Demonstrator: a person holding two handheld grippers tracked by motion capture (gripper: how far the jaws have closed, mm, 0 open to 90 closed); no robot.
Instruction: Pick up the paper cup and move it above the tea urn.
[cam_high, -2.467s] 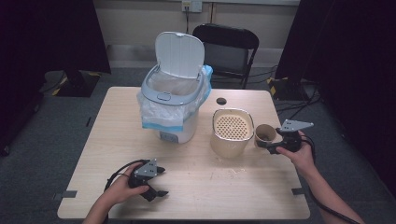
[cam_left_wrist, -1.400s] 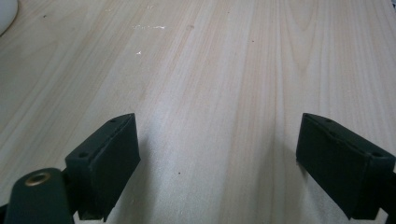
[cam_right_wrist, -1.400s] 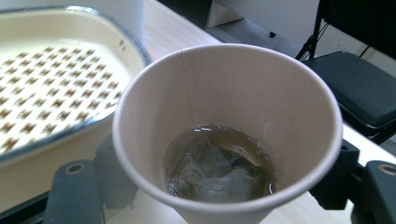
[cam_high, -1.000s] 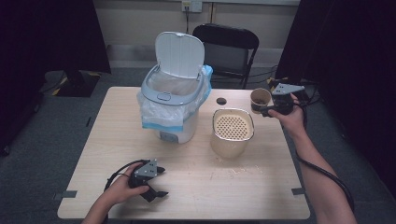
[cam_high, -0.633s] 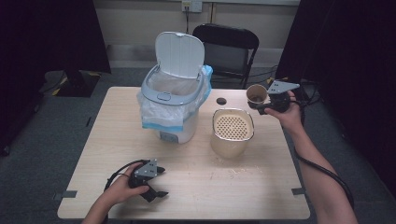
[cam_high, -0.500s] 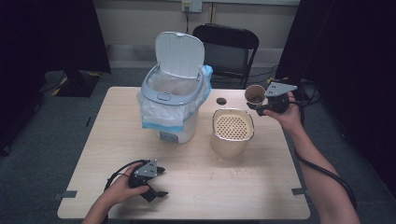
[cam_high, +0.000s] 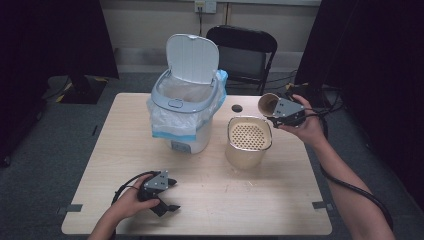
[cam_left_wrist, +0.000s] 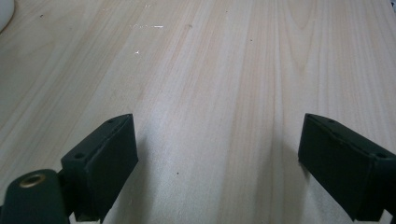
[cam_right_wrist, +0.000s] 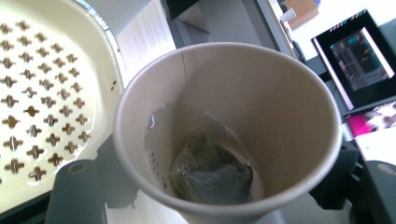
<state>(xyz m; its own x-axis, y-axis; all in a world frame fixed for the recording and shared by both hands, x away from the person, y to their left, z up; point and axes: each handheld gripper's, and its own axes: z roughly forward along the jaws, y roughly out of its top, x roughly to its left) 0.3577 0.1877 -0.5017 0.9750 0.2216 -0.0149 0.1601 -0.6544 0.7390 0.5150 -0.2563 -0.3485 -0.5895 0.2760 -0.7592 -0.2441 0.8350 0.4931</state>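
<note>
**Cup with wet tea bag held tipped beside the strainer pot**

Cup (cam_high: 267, 103) of brown paper sits between the fingers of the right gripper (cam_high: 280, 111), lifted off the counter (cam_high: 210, 197) at about two o'clock from its middle. The cup is tipped on its side, mouth toward the bin (cam_high: 186, 107) at eleven o'clock. The fingers press its wall from both sides near the base. In the right gripper view a dark, soaked tea bag (cam_right_wrist: 210, 170) clings to the bottom, with a damp stain on the wall around it.

Just below the cup stands a cream pot (cam_high: 248, 142) with a perforated strainer insert. The bin has its lid up and a plastic liner inside.

The cup is probably light and thin-walled, so a hard squeeze would buckle it; the stiffer base and rim are the safer places to hold. The wet bag may stick, then drop suddenly.

The left gripper (cam_high: 165, 197) rests on the counter at seven o'clock, fingers apart and holding nothing.
</note>
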